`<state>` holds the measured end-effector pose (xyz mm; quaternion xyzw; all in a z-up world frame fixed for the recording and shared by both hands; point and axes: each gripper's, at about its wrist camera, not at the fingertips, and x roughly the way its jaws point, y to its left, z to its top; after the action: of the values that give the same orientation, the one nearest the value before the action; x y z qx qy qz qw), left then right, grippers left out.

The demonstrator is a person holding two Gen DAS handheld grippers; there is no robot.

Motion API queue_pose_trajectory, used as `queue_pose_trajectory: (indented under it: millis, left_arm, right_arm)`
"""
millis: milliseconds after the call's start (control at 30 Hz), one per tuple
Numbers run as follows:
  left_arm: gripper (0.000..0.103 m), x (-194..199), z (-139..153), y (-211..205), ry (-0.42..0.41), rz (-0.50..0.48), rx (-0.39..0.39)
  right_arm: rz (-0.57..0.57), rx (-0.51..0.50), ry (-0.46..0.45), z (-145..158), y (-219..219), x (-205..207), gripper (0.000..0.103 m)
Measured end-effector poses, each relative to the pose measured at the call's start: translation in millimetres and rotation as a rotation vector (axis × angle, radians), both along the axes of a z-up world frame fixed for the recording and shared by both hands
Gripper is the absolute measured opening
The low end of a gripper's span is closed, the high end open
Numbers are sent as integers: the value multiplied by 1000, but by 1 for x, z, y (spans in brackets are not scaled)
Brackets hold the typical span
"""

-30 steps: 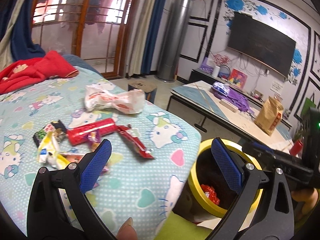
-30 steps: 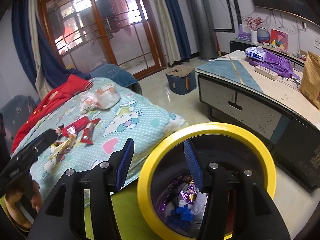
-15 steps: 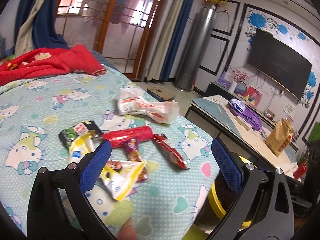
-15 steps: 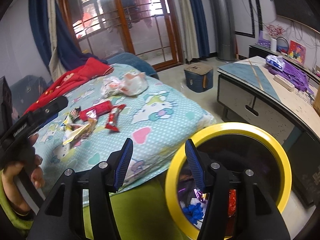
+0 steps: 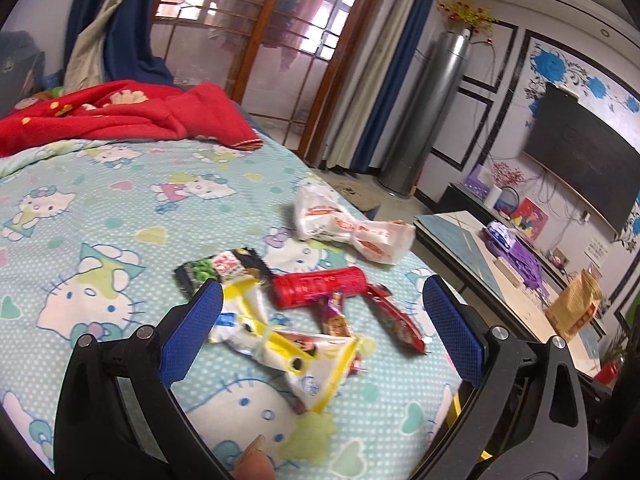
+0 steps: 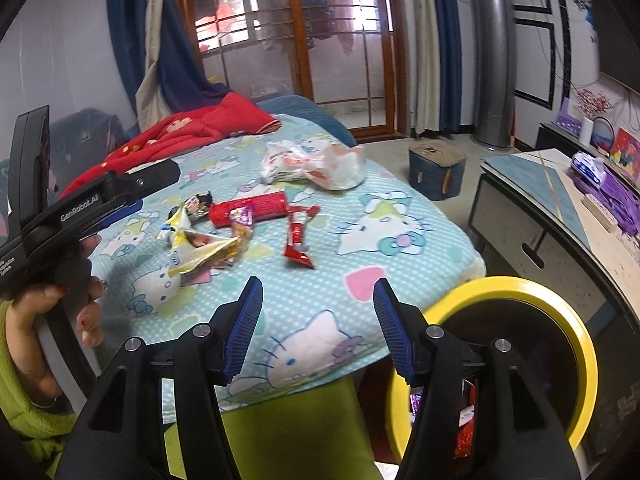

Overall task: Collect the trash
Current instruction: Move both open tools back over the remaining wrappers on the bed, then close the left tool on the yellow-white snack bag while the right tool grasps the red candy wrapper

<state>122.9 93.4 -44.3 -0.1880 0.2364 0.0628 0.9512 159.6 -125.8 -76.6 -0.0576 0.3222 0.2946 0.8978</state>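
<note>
Both tongs hang spread and empty: the left tongs [image 5: 316,332] over the wrapper pile [image 5: 288,340] at centre frame on the bed [image 5: 100,208], the right tongs [image 6: 318,322], which have just been widening, nearer the yellow-rimmed bin [image 6: 560,320] at lower right. Best to pinch one wrapper edge, clear of the sheet.

Both wrist cameras look forward and somewhat downward between their own jaws. The left view sits close over the bed [image 5: 120,216], facing the wrappers [image 5: 304,344]. The right view looks from farther back, beside the yellow-rimmed bin [image 6: 560,304]. Both share the bed, wrappers and glass doors [image 6: 304,40].
</note>
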Motion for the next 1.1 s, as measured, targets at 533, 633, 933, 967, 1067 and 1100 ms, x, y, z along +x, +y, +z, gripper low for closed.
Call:
queue_pose_trajectory:
  millis: [533, 633, 933, 967, 1067, 1100]
  left_arm:
    - [92, 8, -36, 51, 170, 97, -109]
    - [92, 12, -42, 53, 189, 88, -137]
    - [91, 19, -56, 47, 235, 54, -172]
    - [89, 20, -56, 47, 237, 55, -172]
    - [84, 19, -57, 46, 241, 57, -166]
    - [80, 19, -57, 45, 242, 58, -163]
  right_arm:
    - [44, -78, 6, -15, 61, 32, 56]
    - [31, -93, 14, -21, 67, 45, 56]
    - [-11, -78, 68, -34, 72, 72, 55]
    - [-14, -76, 73, -35, 72, 73, 53]
    - [-17, -77, 95, -40, 70, 75, 44]
    - [-19, -78, 100, -42, 69, 76, 40]
